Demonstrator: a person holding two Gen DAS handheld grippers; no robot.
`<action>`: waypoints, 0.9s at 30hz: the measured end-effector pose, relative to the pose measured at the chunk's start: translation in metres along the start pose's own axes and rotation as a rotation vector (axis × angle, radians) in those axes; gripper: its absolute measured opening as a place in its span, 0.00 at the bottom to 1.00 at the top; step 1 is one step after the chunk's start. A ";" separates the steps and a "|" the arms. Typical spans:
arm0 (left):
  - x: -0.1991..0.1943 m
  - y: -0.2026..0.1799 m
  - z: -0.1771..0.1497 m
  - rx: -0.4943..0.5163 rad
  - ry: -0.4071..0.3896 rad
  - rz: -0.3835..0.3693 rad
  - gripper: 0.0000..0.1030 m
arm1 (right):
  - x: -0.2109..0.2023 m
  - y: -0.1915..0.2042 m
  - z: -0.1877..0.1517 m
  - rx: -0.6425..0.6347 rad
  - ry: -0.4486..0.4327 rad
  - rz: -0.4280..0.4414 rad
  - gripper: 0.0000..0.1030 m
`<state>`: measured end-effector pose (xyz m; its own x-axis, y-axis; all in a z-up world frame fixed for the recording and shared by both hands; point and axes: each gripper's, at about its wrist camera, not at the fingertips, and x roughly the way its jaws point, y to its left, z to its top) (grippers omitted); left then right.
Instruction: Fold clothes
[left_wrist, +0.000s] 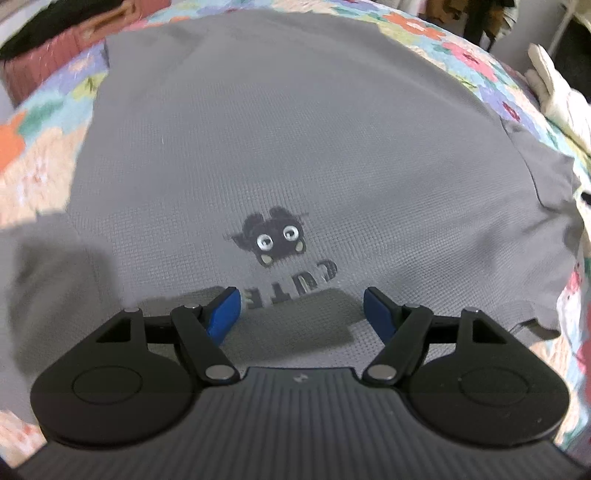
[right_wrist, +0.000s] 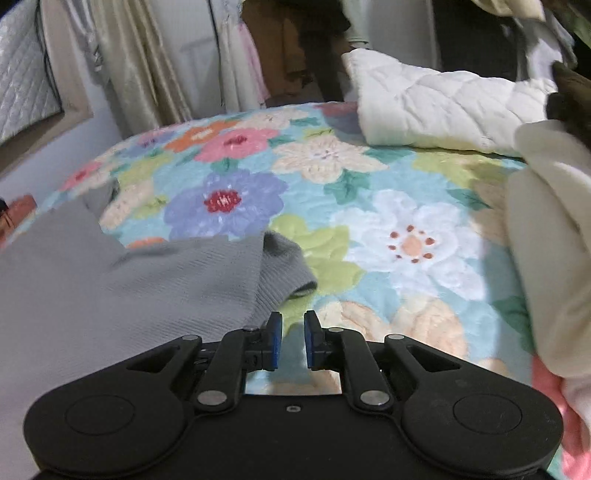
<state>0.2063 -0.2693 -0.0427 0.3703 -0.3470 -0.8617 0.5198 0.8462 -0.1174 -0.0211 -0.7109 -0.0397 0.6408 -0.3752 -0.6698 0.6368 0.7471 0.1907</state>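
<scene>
Across the floral bedspread (right_wrist: 332, 192) a grey T-shirt (left_wrist: 295, 129) lies spread flat, its small black cartoon print (left_wrist: 275, 240) and the word CUTE facing the left wrist camera upside down. Above that print the left gripper (left_wrist: 302, 308) hangs with its jaws wide apart and nothing between them. From the right wrist view, the shirt's sleeve (right_wrist: 284, 266) sits at ten o'clock of the right gripper (right_wrist: 293, 339), whose jaws stand narrow, a small gap between them, holding nothing. A white quilted blanket (right_wrist: 436, 107) lies at one o'clock.

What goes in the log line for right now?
shirt: flat on quilt | left gripper: open above print | right gripper: narrowly open, empty, beside sleeve
</scene>
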 end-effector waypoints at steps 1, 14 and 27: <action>-0.008 0.001 0.004 0.023 -0.013 0.009 0.71 | -0.008 0.001 0.004 -0.002 0.007 0.020 0.24; -0.195 0.087 0.126 0.272 -0.101 0.243 0.73 | -0.074 0.132 0.106 0.025 0.257 0.379 0.42; -0.141 0.121 0.206 0.147 -0.049 0.185 0.77 | -0.101 0.278 0.169 -0.608 0.460 0.115 0.48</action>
<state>0.3755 -0.2016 0.1659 0.5047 -0.2140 -0.8364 0.5449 0.8304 0.1162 0.1638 -0.5580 0.2027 0.3612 -0.1102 -0.9259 0.1444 0.9876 -0.0612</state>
